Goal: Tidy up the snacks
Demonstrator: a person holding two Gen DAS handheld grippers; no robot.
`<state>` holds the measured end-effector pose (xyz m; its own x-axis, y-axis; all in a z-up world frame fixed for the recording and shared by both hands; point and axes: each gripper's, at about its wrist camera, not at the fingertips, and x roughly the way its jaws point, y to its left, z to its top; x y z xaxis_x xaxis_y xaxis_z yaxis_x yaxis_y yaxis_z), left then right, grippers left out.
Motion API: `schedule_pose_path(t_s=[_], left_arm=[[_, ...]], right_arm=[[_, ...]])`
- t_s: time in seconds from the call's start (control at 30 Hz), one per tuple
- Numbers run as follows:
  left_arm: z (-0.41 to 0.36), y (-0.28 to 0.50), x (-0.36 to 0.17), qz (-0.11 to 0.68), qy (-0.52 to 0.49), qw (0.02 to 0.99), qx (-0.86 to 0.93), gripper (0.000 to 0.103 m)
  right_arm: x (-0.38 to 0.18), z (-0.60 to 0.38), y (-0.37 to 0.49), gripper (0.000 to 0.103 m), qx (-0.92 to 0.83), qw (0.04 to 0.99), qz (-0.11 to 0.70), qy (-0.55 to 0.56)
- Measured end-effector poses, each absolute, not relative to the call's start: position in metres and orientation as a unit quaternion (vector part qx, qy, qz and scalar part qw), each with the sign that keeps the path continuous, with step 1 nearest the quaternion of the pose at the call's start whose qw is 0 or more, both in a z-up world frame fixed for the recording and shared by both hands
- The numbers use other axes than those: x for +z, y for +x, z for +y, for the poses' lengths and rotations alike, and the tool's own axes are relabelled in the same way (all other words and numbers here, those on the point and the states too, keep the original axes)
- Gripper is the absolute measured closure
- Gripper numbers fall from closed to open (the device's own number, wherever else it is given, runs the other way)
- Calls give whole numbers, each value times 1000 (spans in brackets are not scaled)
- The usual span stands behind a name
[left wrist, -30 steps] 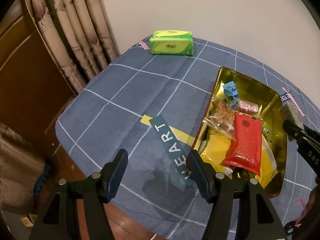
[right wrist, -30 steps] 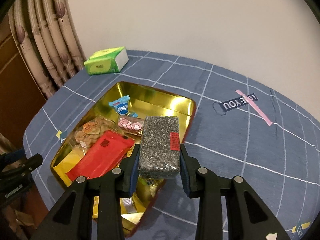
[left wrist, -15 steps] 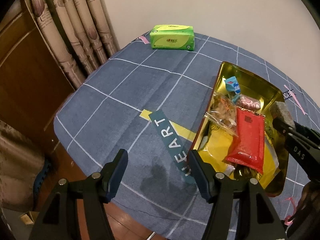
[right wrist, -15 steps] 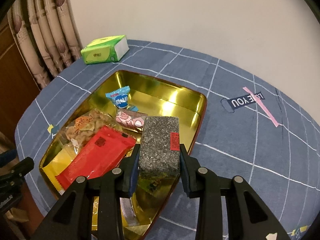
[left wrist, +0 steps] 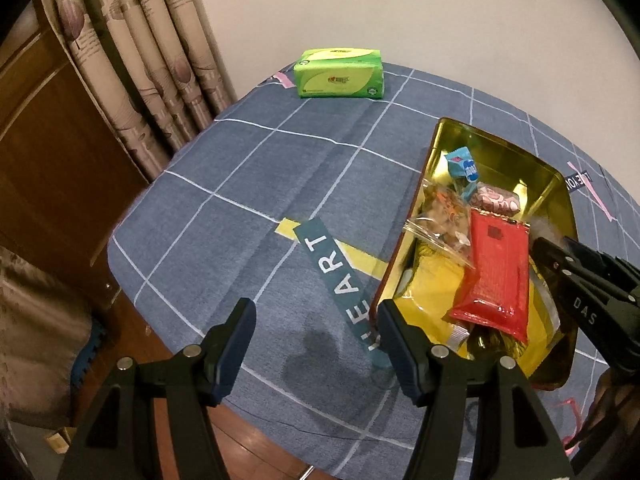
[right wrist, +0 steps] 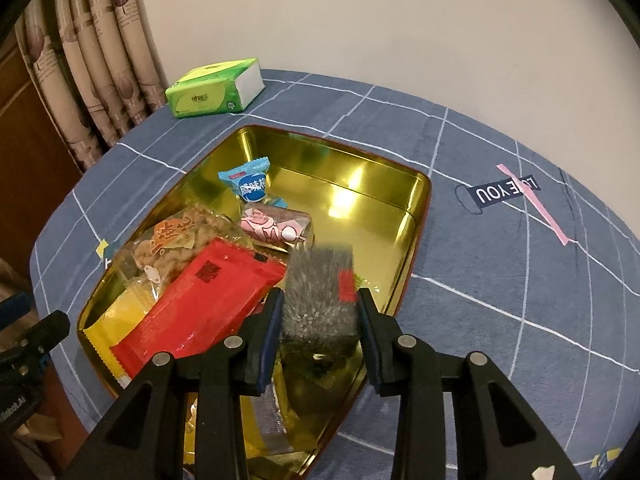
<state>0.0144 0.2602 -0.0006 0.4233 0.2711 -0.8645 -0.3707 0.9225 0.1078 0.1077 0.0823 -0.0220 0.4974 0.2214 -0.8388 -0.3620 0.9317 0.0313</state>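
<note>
A gold tin tray [right wrist: 404, 216] [left wrist: 560, 200] holds several snacks: a red packet [right wrist: 204, 304] [left wrist: 494, 272], a clear bag of nuts [right wrist: 180, 240], a blue candy [right wrist: 250, 186], a pink bar [right wrist: 276, 230] and a yellow packet [right wrist: 120, 316]. A grey speckled block [right wrist: 320, 296] with a red label sits blurred between the fingers of my right gripper [right wrist: 318, 336], over the tray's right side; the jaws stand slightly wider than it. My left gripper [left wrist: 312, 344] is open and empty above the cloth, left of the tray.
A green tissue pack [left wrist: 340, 74] [right wrist: 214, 88] lies at the table's far edge by the curtains [left wrist: 132, 60]. The blue checked tablecloth [left wrist: 248, 184] covers a round table; its front edge drops to a wooden floor.
My right gripper moved forward and down over the tray, and its jaws widened around the grey block, which now blurs. My left gripper drew back slightly.
</note>
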Motion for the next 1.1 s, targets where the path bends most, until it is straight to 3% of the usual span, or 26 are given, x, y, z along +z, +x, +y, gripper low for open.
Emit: schedule_pose_path(t_s=[0.3, 0.57, 0.73, 1.1], left_arm=[[253, 13, 3, 495, -43, 850, 175, 38], [250, 12, 6, 488, -37, 854, 176, 38], [251, 13, 2, 503, -60, 848, 155, 38], [244, 13, -1, 514, -56, 843, 148, 38]], right_arm=[[-14, 83, 103, 67, 173, 865, 466, -71], [1, 72, 83, 42, 173, 872, 455, -44], [9, 62, 67, 17, 172, 878, 446, -27], [7, 50, 42, 5, 164, 865, 474, -16]])
